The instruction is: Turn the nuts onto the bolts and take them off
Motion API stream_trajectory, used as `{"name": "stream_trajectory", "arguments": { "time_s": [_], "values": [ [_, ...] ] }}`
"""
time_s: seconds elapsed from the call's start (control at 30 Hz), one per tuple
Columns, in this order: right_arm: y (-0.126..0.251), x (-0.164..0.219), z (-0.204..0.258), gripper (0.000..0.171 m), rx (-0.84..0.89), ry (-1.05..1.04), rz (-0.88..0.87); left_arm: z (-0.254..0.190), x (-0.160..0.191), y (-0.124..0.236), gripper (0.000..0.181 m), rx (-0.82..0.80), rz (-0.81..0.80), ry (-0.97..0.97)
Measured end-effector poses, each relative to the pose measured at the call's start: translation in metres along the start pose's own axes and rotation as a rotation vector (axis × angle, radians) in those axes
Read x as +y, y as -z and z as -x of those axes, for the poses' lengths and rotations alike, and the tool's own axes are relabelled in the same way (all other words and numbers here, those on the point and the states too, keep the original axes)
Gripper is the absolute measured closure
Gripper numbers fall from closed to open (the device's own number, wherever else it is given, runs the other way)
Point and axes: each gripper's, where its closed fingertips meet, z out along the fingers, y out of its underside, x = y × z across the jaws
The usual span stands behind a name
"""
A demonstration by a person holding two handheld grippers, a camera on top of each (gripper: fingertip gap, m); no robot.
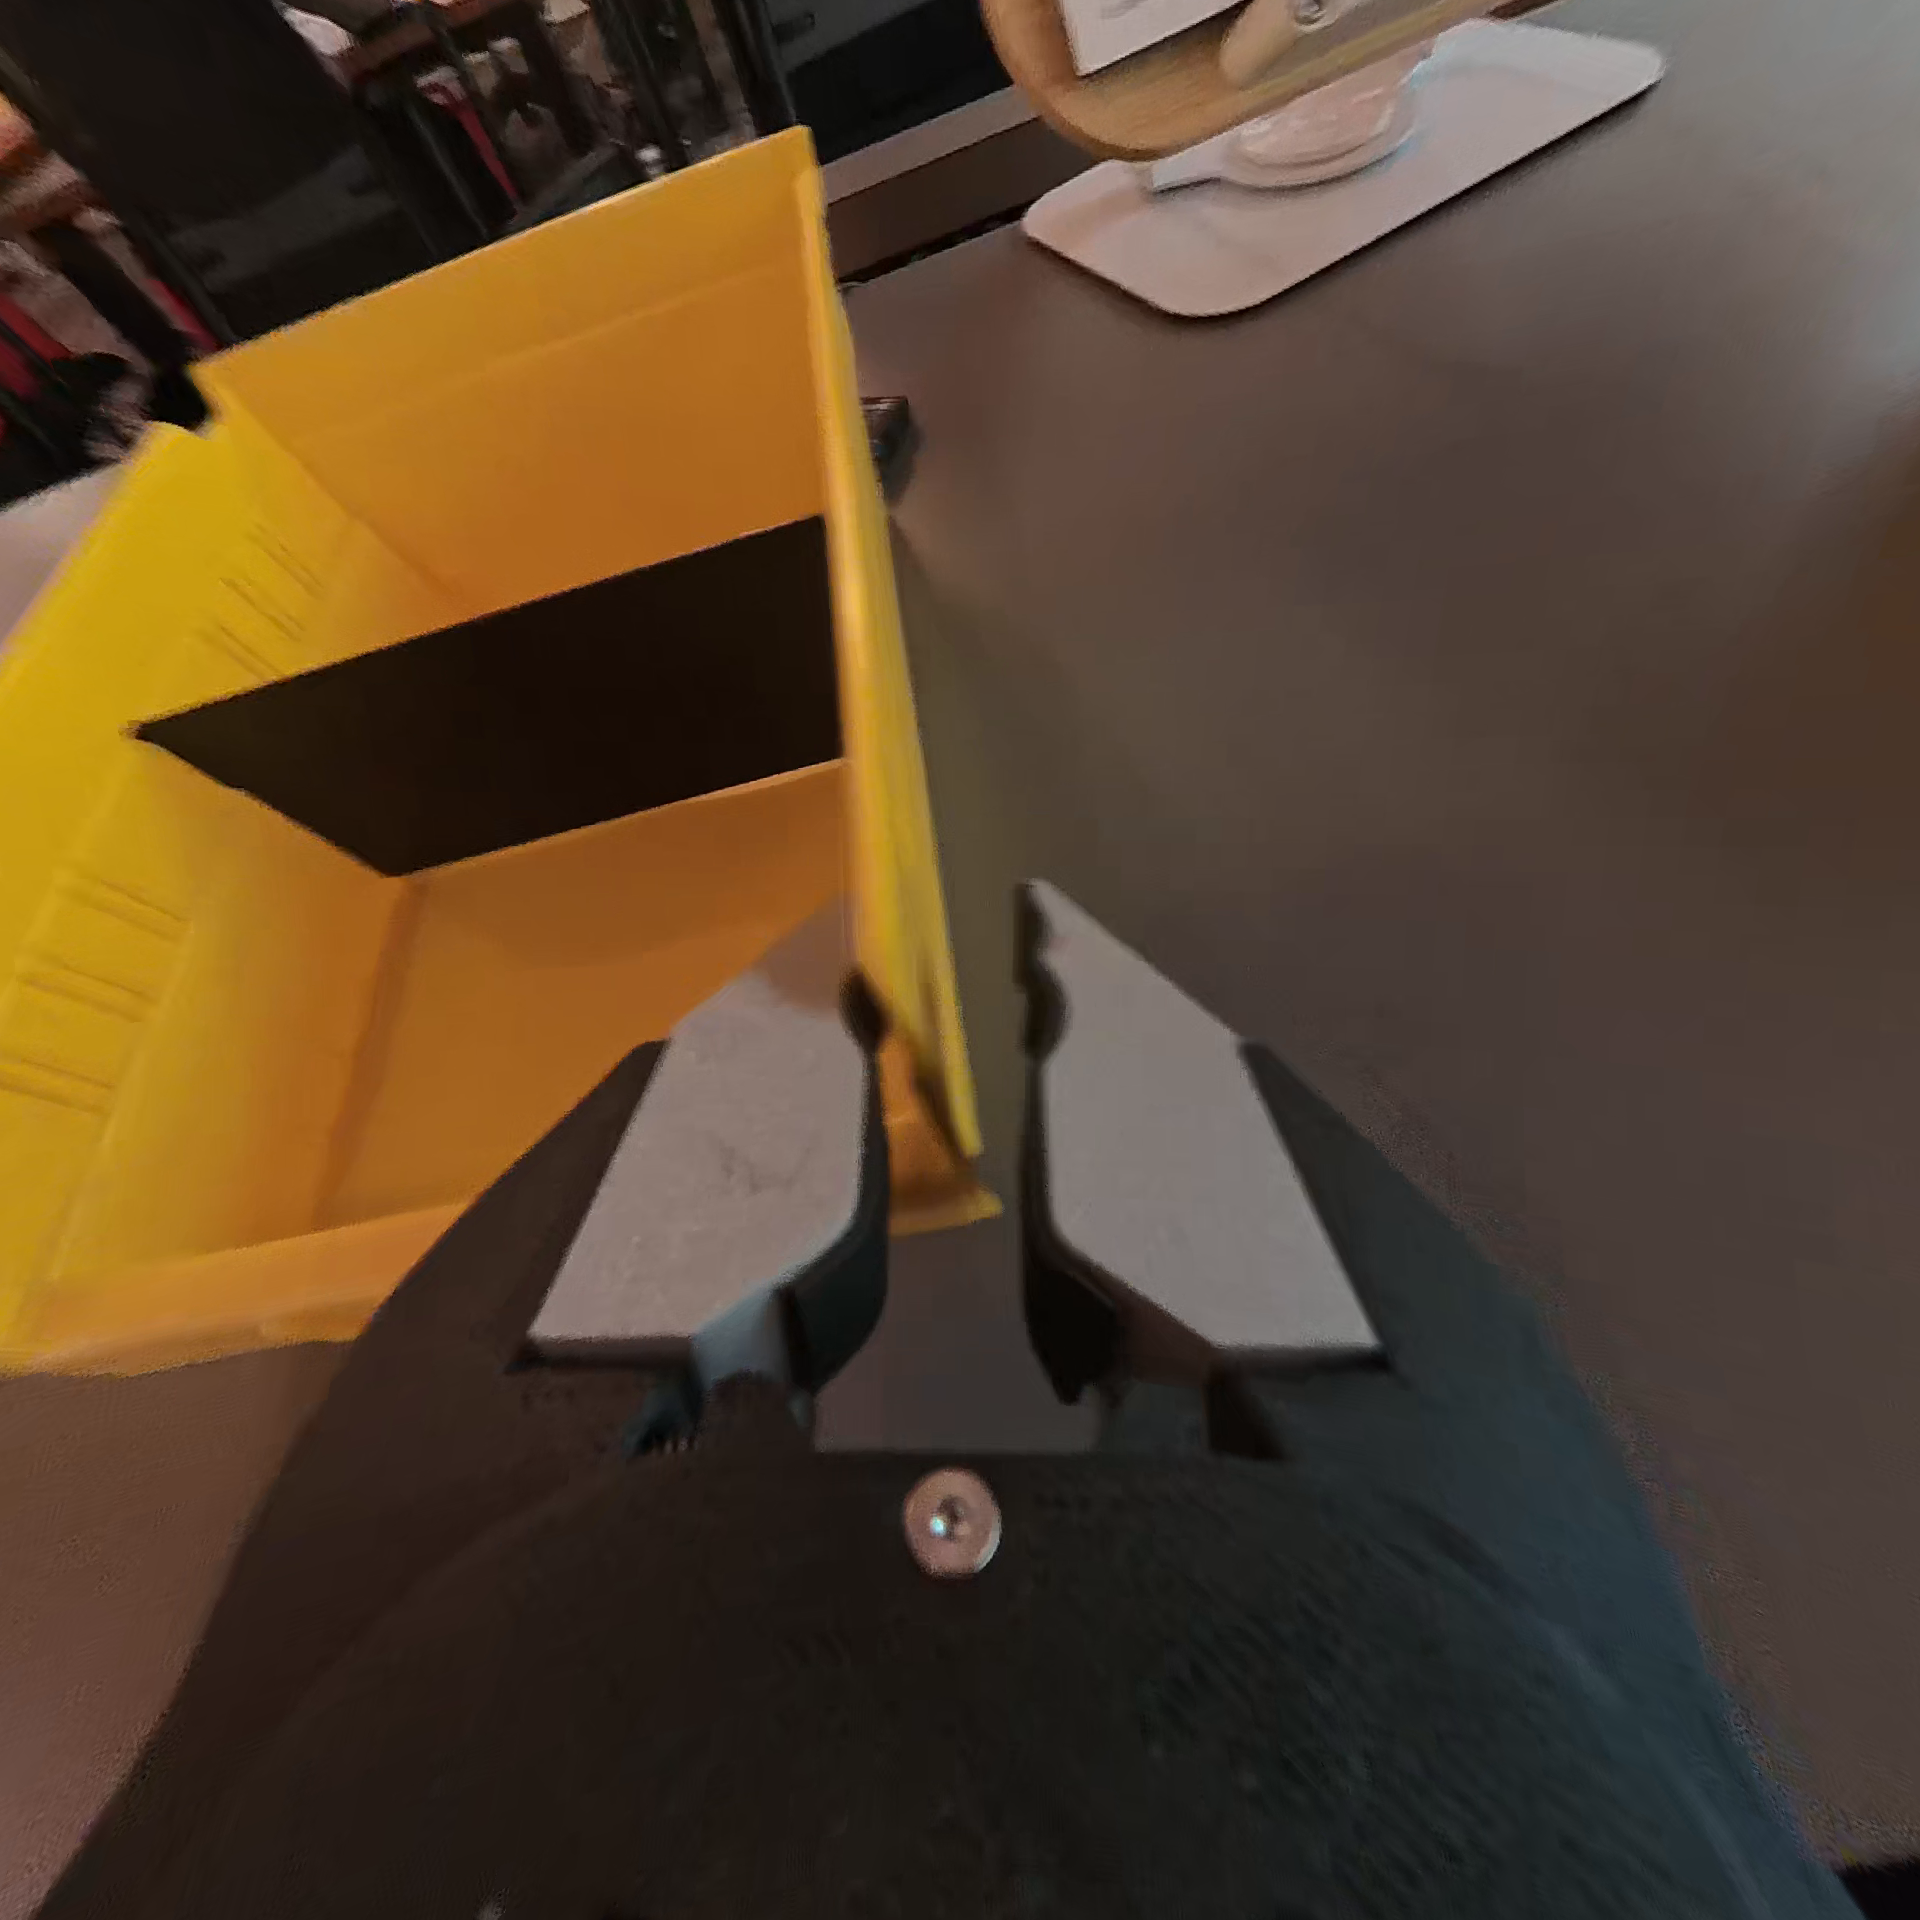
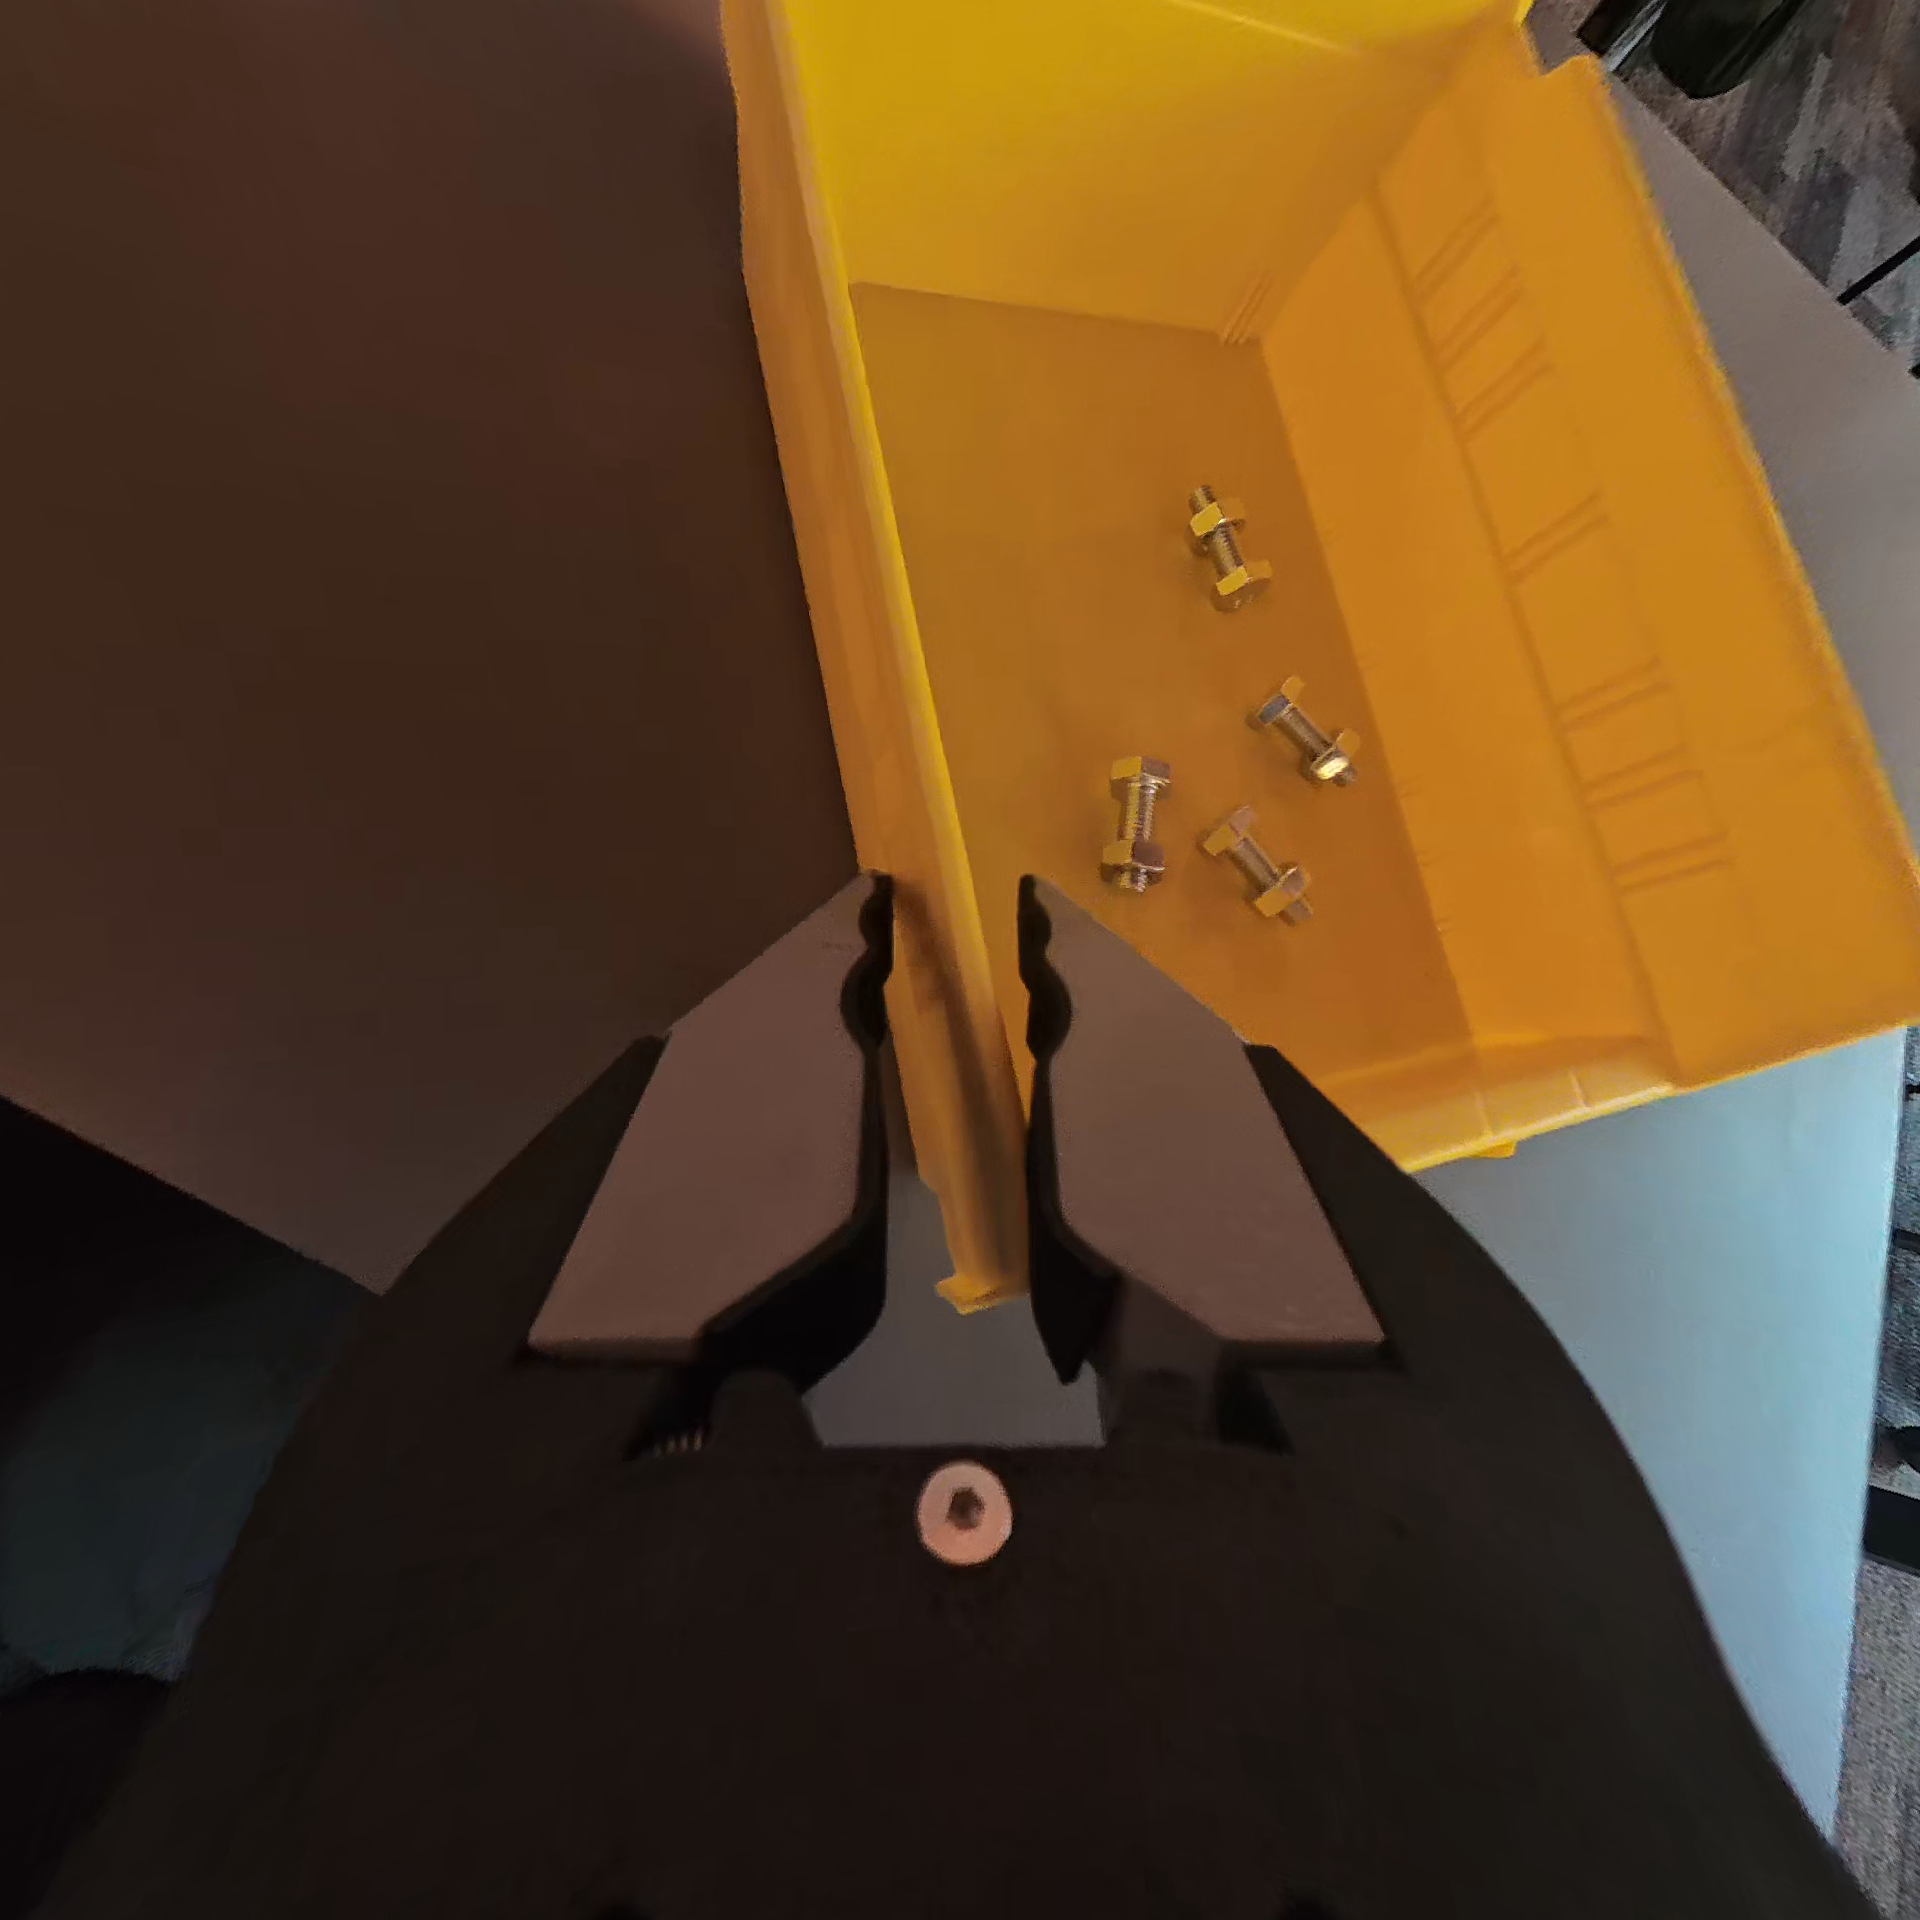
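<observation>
Straddling the side wall of the yellow bin [image 2: 1039,187] with the right gripper [image 2: 954,894], jaws a narrow gap apart with the rim between them; contact with the pads not clear, so gripped or merely bracketed: cannot tell. Same on the left gripper [image 1: 940,951]: jaws slightly apart, bin wall edge between them, view blurred, clamp state not readable.

Four bolts [image 2: 1247,717] with nuts threaded on, lying flat on the bin floor, right of and just beyond the right fingertips, inside the wall. Nearest bolt [image 2: 1135,823] close to the right finger, long axis running near-to-far, roughly parallel to the fingers; the other three at slanted angles. None visible in the left wrist view, only a black divider [image 1: 499,696] across the bin there.

Judging right gripper nearer; lifting over the rim and swinging right into the bin probably needed, wrist turned to close across the shank
</observation>
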Motion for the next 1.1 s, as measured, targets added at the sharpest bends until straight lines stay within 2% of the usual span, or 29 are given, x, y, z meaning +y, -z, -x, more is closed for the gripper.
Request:
{"name": "stream_trajectory", "arguments": {
  "time_s": [0.03,0.17,0.43,0.6,0.7,0.83,1.0,1.1],
  "values": [
    [0.000,-0.001,0.004,0.153,-0.022,-0.006,0.000,0.007,0.000,0.000,0.178,-0.027,-0.002,-0.038],
    [0.002,-0.009,0.026,0.168,-0.113,-0.030,-0.024,0.018,-0.002,0.004,0.179,-0.006,-0.021,-0.040],
    [0.009,-0.014,0.034,0.166,-0.049,0.001,-0.022,0.030,0.001,0.020,0.179,-0.001,-0.065,-0.043],
    [0.017,-0.012,0.039,0.169,-0.089,-0.045,-0.049,0.038,-0.006,0.039,0.178,-0.020,-0.115,-0.045],
    [0.014,-0.023,0.057,0.168,-0.148,-0.122,-0.078,0.043,-0.015,0.063,0.178,-0.003,-0.170,-0.013],
    [-0.001,-0.060,0.110,0.166,-0.075,-0.102,-0.048,0.048,-0.050,0.111,0.178,-0.030,-0.263,-0.023],
    [-0.023,-0.142,0.230,0.157,-0.218,-0.190,-0.160,0.049,-0.116,0.177,0.178,-0.009,-0.422,-0.047],
    [-0.039,-0.195,0.311,0.153,-0.276,-0.158,-0.205,0.043,-0.150,0.205,0.178,0.009,-0.486,-0.074]
  ]
}}
